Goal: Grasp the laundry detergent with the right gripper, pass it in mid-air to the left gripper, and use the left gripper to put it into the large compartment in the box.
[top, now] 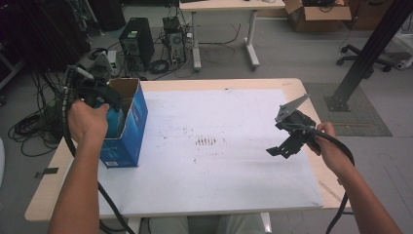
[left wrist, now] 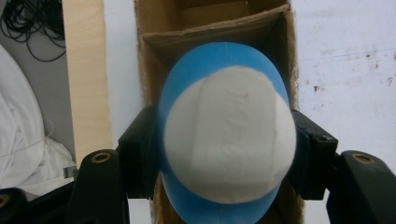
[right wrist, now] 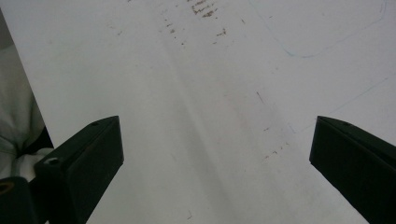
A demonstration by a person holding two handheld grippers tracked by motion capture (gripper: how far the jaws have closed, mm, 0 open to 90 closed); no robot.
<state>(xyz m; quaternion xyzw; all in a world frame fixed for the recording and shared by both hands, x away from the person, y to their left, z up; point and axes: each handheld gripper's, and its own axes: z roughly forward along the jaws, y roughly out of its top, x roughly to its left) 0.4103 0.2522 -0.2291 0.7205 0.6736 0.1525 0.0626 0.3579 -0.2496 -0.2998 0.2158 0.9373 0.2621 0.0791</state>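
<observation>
The ball (left wrist: 229, 140) sits clamped in my left gripper (left wrist: 229, 158), right over the open box (left wrist: 280, 37). I'm lowering it in; next, release. My right gripper (right wrist: 217, 172) hangs open above the table (right wrist: 210, 93).

High view above table (top: 219, 146), left tongs' camera close over box (left wrist: 210, 28) (shared), right's near tabletop

A white sheet (top: 219, 161) marked with small dark smudges (top: 205, 141) is spread over the wooden tabletop (top: 63, 161), while two computer towers (top: 137, 44) amid tangled cables (top: 29, 129), a second desk (top: 229, 6), a cardboard carton (top: 316, 17) and an office chair base (top: 363, 58) are seen on the floor beyond.
</observation>
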